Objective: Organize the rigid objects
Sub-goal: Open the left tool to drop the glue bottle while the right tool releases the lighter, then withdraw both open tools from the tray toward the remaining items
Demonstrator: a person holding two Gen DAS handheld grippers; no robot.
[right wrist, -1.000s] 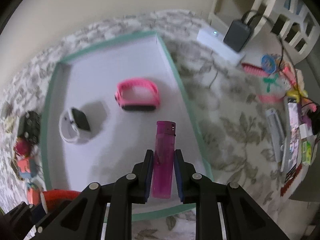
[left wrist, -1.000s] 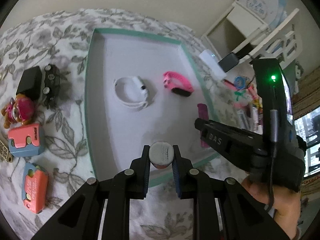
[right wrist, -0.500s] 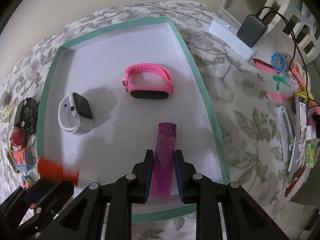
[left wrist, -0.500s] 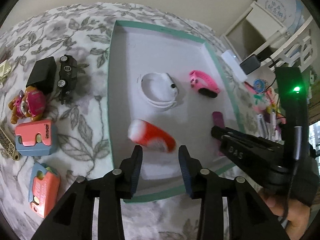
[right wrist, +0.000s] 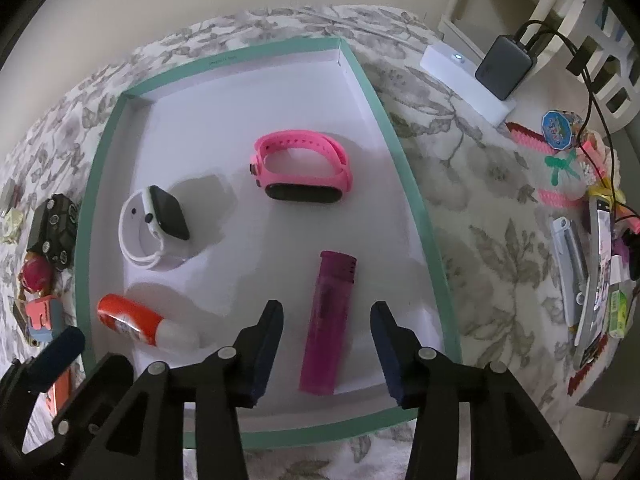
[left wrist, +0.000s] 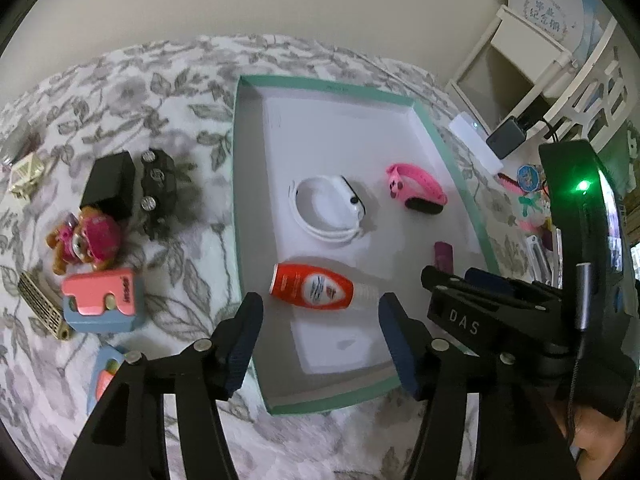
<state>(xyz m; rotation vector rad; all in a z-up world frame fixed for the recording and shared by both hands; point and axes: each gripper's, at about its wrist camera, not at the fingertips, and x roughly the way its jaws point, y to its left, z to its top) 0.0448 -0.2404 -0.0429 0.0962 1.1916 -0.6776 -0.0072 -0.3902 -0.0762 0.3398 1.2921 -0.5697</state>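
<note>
A white tray with a teal rim (left wrist: 237,216) (right wrist: 416,216) lies on a floral cloth. In it lie a white smartwatch (left wrist: 326,210) (right wrist: 154,228), a pink fitness band (left wrist: 416,192) (right wrist: 304,172), a red and white bottle (left wrist: 312,286) (right wrist: 138,320) and a purple lighter (right wrist: 328,328) (left wrist: 444,254). My left gripper (left wrist: 320,336) is open just above the bottle, touching nothing. My right gripper (right wrist: 326,340) is open with the lighter lying loose between its jaws.
Left of the tray lie a black box (left wrist: 108,184), a black toy car (left wrist: 158,192), a pink plush toy (left wrist: 86,240) and pink and blue cases (left wrist: 100,300). Right of the tray are a white charger (right wrist: 466,80), pens and stationery (right wrist: 568,264).
My left gripper opened and let the red bottle fall flat into the tray. My right gripper opened and released the purple lighter onto the tray floor. Both grippers drew back a little.
</note>
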